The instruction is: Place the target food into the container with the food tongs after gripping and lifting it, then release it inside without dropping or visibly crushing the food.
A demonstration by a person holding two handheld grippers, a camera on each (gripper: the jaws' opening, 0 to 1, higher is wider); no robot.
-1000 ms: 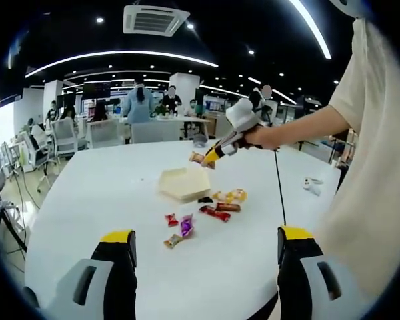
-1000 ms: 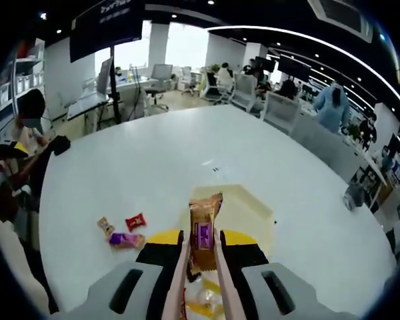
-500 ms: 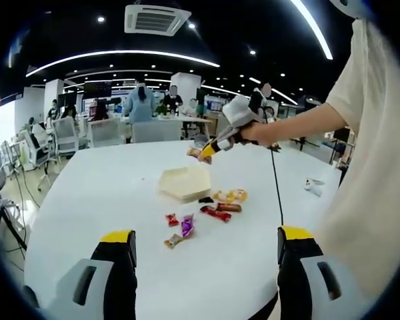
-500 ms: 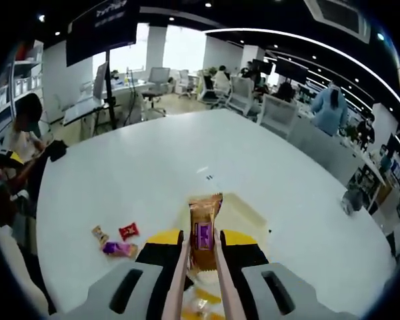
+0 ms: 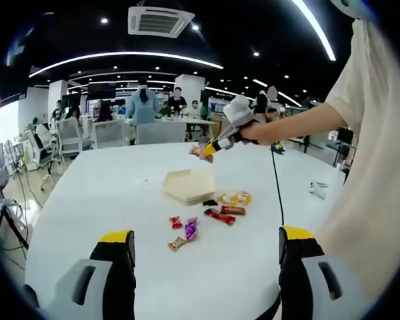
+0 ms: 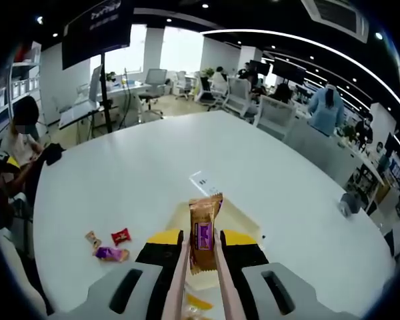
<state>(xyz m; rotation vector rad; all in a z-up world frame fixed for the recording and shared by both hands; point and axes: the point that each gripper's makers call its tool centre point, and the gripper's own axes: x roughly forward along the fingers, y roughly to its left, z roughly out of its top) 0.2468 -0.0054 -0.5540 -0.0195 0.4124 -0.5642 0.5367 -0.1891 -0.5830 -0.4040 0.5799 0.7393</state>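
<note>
In the right gripper view my right gripper (image 6: 202, 237) is shut on pink food tongs (image 6: 181, 270), and the tongs pinch an orange-brown snack packet (image 6: 202, 231) with a purple label. The packet hangs in the air above the beige hexagonal container (image 6: 236, 213). In the left gripper view the same packet (image 5: 199, 152) is held high over the container (image 5: 189, 185) by the right gripper (image 5: 217, 144) in a person's hand. My left gripper (image 5: 207, 237) stands wide open near the table's front edge, with nothing between its jaws.
Several wrapped snacks (image 5: 221, 215) lie on the white round table (image 5: 107, 193) beside the container, a few more (image 6: 110, 253) to its left. A cable (image 5: 278, 190) and a small white object (image 5: 317, 189) lie at the right. Chairs and people fill the office behind.
The right gripper has risen a little with the tongs and the packet, so the table and container sit farther below. The left gripper has stayed open and nearly still.
</note>
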